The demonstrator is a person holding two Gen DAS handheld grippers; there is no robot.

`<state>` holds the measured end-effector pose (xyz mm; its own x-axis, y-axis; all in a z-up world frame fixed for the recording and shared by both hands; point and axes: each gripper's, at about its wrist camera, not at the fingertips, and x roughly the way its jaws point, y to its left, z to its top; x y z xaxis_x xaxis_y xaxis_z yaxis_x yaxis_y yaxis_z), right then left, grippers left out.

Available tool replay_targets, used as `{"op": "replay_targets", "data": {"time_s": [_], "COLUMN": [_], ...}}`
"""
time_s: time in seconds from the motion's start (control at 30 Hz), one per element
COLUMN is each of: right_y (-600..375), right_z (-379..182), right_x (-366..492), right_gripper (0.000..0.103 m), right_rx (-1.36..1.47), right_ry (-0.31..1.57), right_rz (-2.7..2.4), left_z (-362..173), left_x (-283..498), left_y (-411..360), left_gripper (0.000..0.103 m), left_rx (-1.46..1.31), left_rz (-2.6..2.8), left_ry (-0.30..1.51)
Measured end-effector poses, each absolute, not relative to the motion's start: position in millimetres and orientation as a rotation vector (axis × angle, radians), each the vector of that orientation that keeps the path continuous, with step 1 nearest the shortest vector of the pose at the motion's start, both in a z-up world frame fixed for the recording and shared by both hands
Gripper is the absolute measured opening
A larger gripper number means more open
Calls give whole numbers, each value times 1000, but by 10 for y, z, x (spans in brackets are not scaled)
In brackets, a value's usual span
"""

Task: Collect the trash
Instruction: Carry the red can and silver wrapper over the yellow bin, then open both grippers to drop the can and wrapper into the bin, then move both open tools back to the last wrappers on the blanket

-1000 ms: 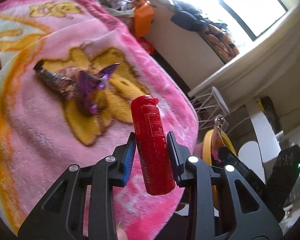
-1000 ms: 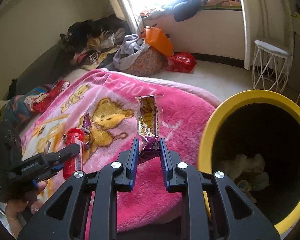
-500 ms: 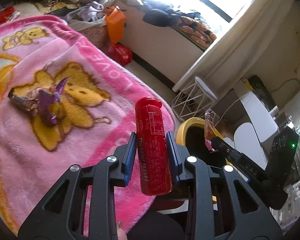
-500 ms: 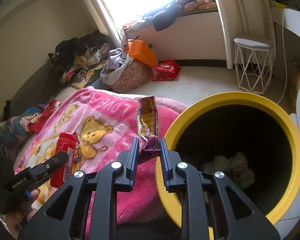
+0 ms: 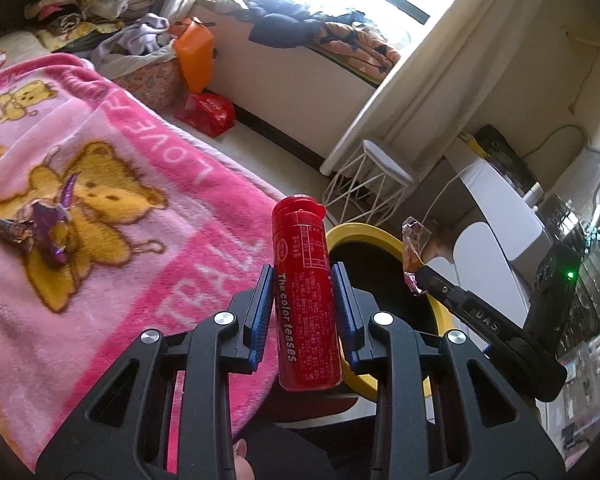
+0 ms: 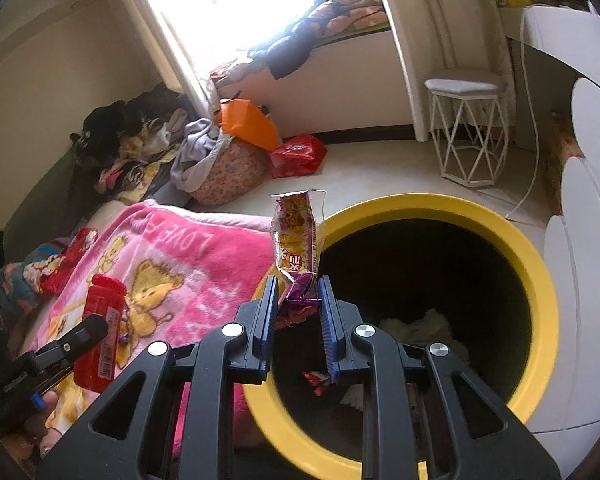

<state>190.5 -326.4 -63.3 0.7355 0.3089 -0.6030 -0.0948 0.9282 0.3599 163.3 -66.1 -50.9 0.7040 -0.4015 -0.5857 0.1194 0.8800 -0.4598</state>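
Both grippers had swung from the pink blanket (image 5: 112,240) toward the yellow bin (image 6: 536,264). Clamped upright in the left gripper (image 5: 303,308), the red tube (image 5: 305,300) hid part of the bin's rim. Over the bin's near edge, the right gripper (image 6: 298,312) pinched a snack wrapper (image 6: 296,240). Inside the bin, pale scraps were hard to make out. Two crumpled wrappers (image 5: 36,228) lay on the blanket, well away from the bin.
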Motion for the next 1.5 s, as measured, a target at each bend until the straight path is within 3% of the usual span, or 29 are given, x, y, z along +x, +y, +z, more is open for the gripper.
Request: {"op": "replay_targets", "data": {"time_s": [0.83, 0.97, 1.0, 1.03, 1.1, 1.23, 1.5], "right_y": [-4004, -4082, -4090, -4102, -4132, -4081, -3488], "right_z": [-890, -912, -918, -922, -922, -894, -716], "right_x": [1931, 1915, 1923, 1920, 1905, 1891, 1906], "right_gripper": [20, 27, 38, 43, 47, 55, 67], "right_rx": [422, 441, 450, 453, 451, 439, 350], "right_ry": [778, 782, 786, 787, 781, 766, 706], "right_rz": [84, 78, 83, 83, 64, 65, 181], "left_z": [-671, -736, -756, -773, -779, -766, -678], "left_x": [1959, 2065, 2095, 2122, 2136, 2109, 1960], "left_y": [-1588, -1736, -1764, -1783, -1774, -1620, -920], "left_gripper": [23, 23, 28, 45, 63, 75, 80], "left_rx": [-289, -275, -274, -278, -267, -257, -253], "left_rz": [-457, -486, -499, -518, -513, -464, -259], "left_ry": [809, 836, 844, 852, 845, 823, 743]}}
